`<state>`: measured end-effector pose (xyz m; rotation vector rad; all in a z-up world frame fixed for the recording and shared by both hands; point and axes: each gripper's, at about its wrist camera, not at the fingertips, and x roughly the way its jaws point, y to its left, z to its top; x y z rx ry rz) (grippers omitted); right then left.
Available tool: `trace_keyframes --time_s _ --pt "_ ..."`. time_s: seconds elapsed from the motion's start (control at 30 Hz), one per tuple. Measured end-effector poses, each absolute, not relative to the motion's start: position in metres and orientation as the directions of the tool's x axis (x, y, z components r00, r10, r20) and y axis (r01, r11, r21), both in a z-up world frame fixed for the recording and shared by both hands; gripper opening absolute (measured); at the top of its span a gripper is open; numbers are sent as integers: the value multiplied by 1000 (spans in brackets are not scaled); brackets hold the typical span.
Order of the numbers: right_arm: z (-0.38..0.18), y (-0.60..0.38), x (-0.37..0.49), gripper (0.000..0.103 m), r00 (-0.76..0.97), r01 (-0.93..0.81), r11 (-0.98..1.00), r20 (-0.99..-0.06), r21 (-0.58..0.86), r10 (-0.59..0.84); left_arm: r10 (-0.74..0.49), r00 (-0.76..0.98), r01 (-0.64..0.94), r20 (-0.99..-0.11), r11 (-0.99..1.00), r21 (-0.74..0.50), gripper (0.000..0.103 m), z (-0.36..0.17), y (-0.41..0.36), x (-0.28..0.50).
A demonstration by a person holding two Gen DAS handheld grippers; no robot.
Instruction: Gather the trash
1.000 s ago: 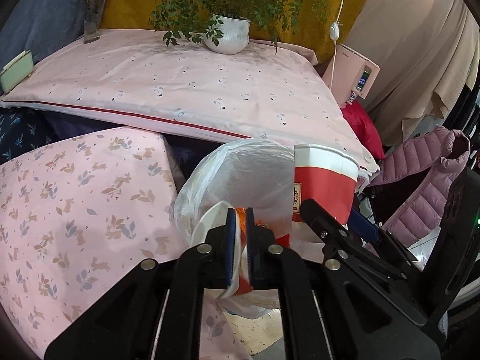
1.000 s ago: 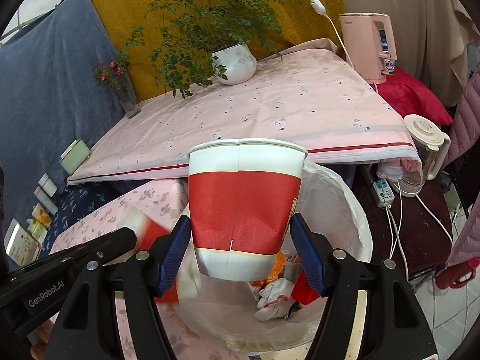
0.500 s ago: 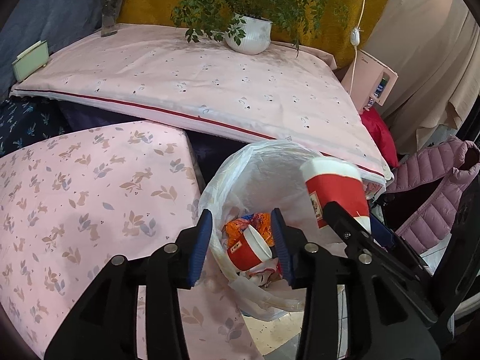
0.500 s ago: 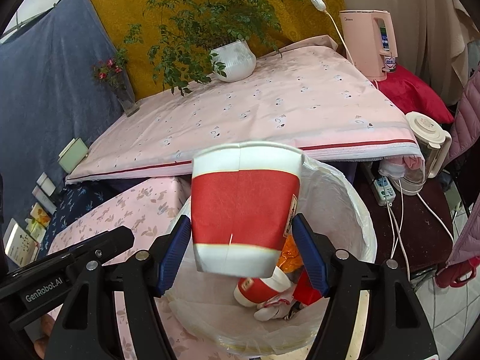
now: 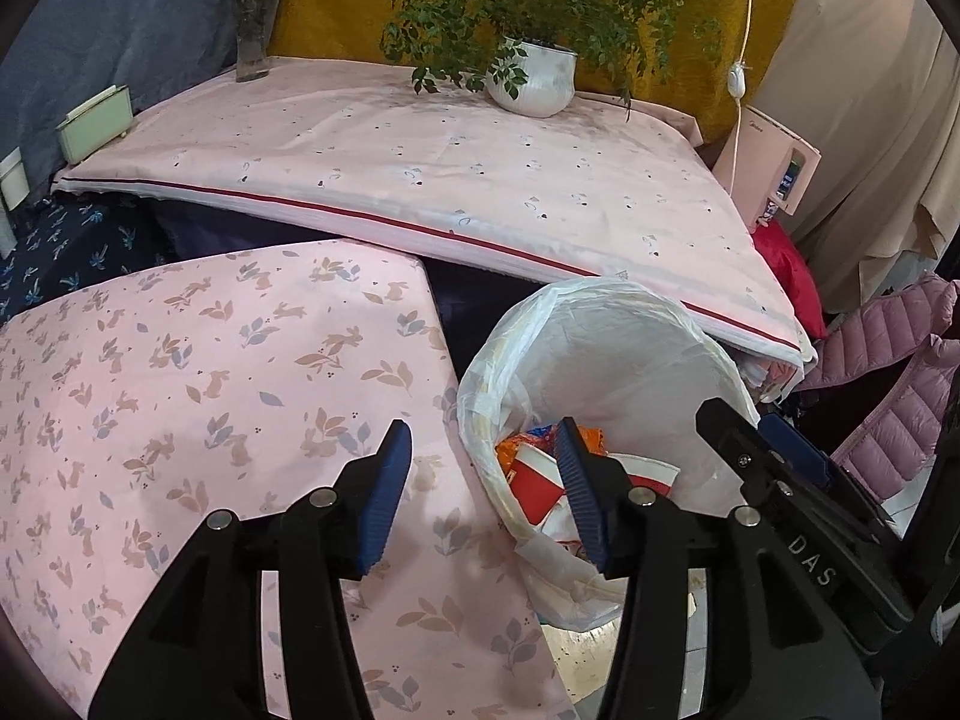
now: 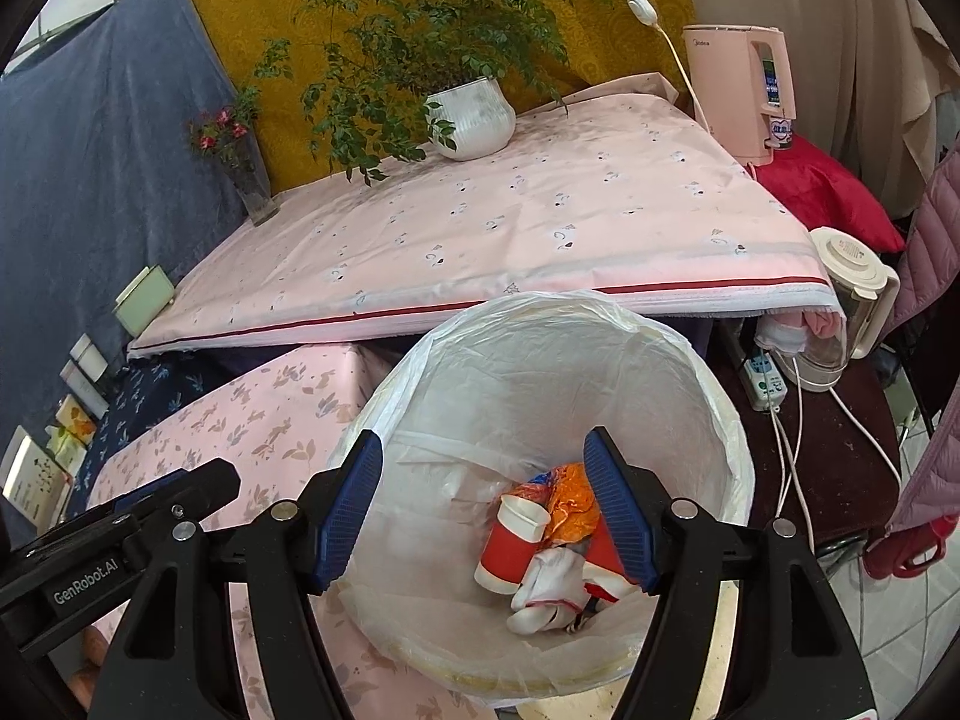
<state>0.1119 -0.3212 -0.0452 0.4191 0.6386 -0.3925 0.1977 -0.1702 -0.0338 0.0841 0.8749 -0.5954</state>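
Now, bin: the lined trash bin (image 6: 720, 396) stands on the floor, tucked against the corner of the low leaf-print cloth (image 5: 180, 396) and just below the edge of the pink table cover (image 6: 540, 222).
Trash: two red paper cups lie inside the bin; the small cup (image 6: 510, 546) sits on its side beside an orange wrapper (image 6: 570, 501) and crumpled white paper (image 6: 543, 591); the second cup (image 5: 651, 471) shows only partly.
Left gripper (image 5: 483, 492): its jaws are opening, with nothing between them; it hangs over the seam between the leaf-print cloth and the bin's near rim.
Right gripper (image 6: 483, 507): jaws spread wide and empty, directly above the bin's mouth.
Risk, liner: the bag's loose rim (image 5: 480, 372) bulges toward the left gripper; a finger catching it on withdrawal could drag the liner off or tip the bin.
Risk, collision: both tools crowd the bin's near side; a careless retreat could knock them together.
Risk, leftovers: no trash shows on either cloth from here, though anything behind the bin is hidden.
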Motion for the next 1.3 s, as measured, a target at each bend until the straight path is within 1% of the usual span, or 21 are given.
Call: trace_keyframes --time_s 0.07,0.27,0.4,0.53,0.6,0.63,0.8,0.97,1.0,1.03,1.17,1.3 --pt "-44 -318 110 68 732 471 850 -642 236 -227 -447 500 518 -742 841 -158 51 -34 -167 196" --pt "-41 -307 104 68 715 461 870 -654 175 -247 -429 513 508 -743 850 -140 53 -35 -159 189" --pt "-40 -298 100 73 701 450 884 -663 126 -262 -412 530 494 -741 860 -125 62 -36 -151 182" --pt "-36 -287 94 79 690 432 900 -667 66 -282 -391 546 487 -742 868 -99 68 -38 -143 175" --pt "-35 -282 91 82 682 428 903 -668 36 -297 -377 557 474 -740 876 -89 77 -38 -137 170" --pt "-34 -279 88 84 678 429 903 -667 18 -309 -371 563 468 -738 880 -85 77 -38 -135 168" --pt "-35 -266 80 85 655 414 909 -675 -58 -341 -343 592 446 -729 893 -58 87 -39 -123 156" --pt "-39 -258 73 87 639 390 918 -696 -75 -328 -307 613 424 -728 905 -25 89 -46 -112 143" --pt "-39 -256 72 94 639 390 918 -695 -76 -329 -299 615 415 -730 910 -23 90 -47 -109 142" --pt "-40 -255 69 96 642 391 917 -692 -76 -331 -295 612 406 -733 914 -29 91 -49 -106 141" --pt "-42 -253 62 96 638 390 918 -696 -74 -328 -281 607 370 -744 928 -49 92 -52 -99 139" --pt "-41 -252 56 96 633 394 914 -691 -101 -349 -266 620 350 -738 936 -44 93 -51 -94 135"
